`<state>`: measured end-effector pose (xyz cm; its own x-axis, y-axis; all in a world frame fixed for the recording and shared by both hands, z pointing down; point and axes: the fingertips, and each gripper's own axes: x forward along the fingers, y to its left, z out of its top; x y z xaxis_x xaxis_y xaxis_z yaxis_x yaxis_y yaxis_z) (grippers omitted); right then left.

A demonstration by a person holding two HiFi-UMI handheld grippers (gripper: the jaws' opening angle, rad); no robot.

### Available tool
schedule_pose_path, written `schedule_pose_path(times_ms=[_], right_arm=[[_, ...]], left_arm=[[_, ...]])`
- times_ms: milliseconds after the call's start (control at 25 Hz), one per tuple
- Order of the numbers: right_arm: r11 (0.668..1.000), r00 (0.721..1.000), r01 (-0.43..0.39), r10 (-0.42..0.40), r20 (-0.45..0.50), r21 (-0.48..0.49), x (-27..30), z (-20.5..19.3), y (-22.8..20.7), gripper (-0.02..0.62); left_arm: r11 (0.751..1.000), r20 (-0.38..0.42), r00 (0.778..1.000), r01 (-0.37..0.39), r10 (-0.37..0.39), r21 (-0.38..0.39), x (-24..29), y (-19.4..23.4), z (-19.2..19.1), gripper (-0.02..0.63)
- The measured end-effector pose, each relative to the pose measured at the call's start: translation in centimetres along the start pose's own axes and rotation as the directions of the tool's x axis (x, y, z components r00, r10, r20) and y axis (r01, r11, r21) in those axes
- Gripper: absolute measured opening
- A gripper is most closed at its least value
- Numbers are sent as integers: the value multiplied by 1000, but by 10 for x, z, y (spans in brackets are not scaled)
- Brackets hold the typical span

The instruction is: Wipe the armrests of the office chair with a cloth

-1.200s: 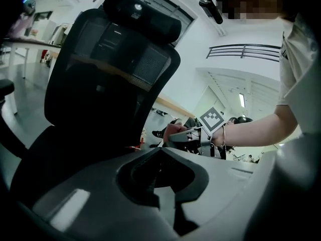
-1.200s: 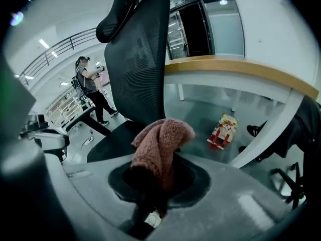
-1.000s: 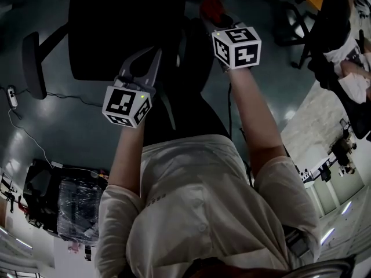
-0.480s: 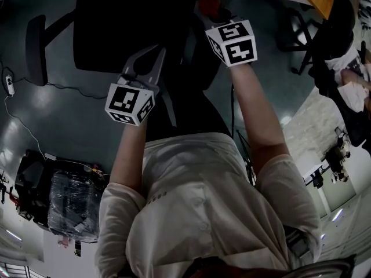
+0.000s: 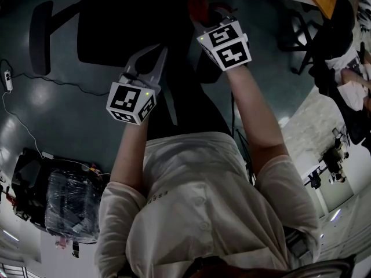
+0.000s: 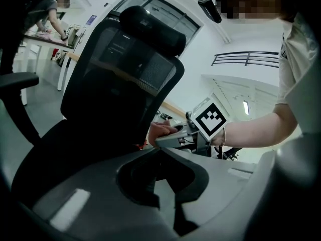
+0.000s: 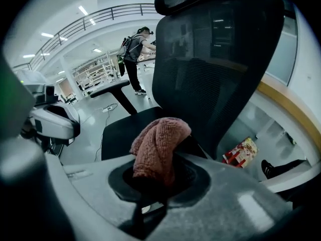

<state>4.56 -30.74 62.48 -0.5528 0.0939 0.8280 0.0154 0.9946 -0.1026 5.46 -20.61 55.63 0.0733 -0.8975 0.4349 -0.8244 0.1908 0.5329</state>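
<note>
The right gripper [image 7: 152, 181] has its jaws clamped on a bunched pink cloth [image 7: 159, 143], held just before the black mesh office chair [image 7: 220, 59] near the centre of the right gripper view. One armrest [image 7: 117, 87] stands beyond the seat at centre left. The left gripper [image 6: 163, 152] has its jaws together with nothing between them, low beside the chair. The floor [image 5: 69, 120] is smooth, glossy grey and mirrors the ceiling lights; a cable [image 5: 43, 81] trails across it at the left of the head view. The hall is bright and white, with a balcony railing [image 7: 95, 15] at upper left and a person [image 7: 133, 59] standing at a desk.
</note>
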Motion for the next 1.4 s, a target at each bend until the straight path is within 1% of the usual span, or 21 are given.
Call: schedule_pose_path(times_ms=[120,200,280,440,640,840,960,1040,1160,1280,1400], right_arm=[[999,999,-20,20,-33,-28,1,-7,20,52],[998,999,-15,12,-52,-60,0,-13,30,52],[998,998,-1,-3,-63,-69,-1,-20,37,53],[1000,998,17,-17,-60,0,-7,-31,53,53],[998,998,29,-26,-62,47,-17,-48,81,52],[996,996,69,-66,-52,64,-28,-62,108,53],[992,994,100,-97,-46,78,-34,-71,124,52],[988,994,110,-106,-43,106,-37,-78,136,52],[978,994,111,-107,-34,174,-41,-90,153,52],[960,995,103,-99,-26,260,-42,-98,174,52],[937,997,70,-72,-8,341,-42,-102,195,52]], left_arm=[[1000,1,1000,7,-7,-2,-9,3,-4,17],[1000,-1,1000,18,-18,0,-16,3,-8,17],[1000,-6,1000,30,-29,3,-23,3,-13,17],[999,-12,999,52,-52,11,-42,5,-23,17],[996,-26,996,85,-84,30,-61,4,-29,17],[991,-38,993,115,-112,72,-81,2,-33,17],[989,-41,992,123,-120,83,-94,4,-36,17],[987,-41,991,131,-128,90,-102,3,-39,17],[982,-51,988,148,-143,119,-114,-2,-44,17],[978,-58,986,163,-156,130,-126,-4,-48,17],[973,-50,984,176,-170,148,-138,-7,-46,17]])
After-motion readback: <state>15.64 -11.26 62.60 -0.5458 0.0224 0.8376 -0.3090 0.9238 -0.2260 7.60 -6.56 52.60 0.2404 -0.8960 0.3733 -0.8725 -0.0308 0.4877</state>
